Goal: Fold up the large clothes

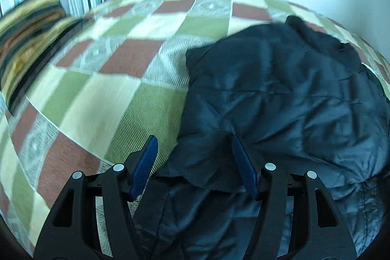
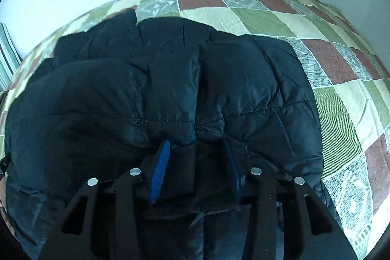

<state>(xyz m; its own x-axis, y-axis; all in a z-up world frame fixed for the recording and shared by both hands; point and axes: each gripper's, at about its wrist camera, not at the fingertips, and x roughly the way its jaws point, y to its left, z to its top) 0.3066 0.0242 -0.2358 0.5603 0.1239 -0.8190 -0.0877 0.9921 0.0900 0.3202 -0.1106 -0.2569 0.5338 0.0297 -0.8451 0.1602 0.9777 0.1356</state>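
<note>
The left gripper (image 1: pixel 193 152) and the right gripper (image 2: pixel 196 157) both stand wide over the dark padded jacket (image 2: pixel 170 94), which lies on the checkered bedspread (image 1: pixel 102 89).

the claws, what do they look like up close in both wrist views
Both match: the left claw and right claw have matte black angular arms with cut-out slots, round silver pins at the joints, and two flat blue ribbed pads. No cables, markings or sleeves show.

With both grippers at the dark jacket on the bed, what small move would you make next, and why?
Probably close both: the left gripper and right gripper stand open with the jacket hem between their fingers, unclamped.
</note>
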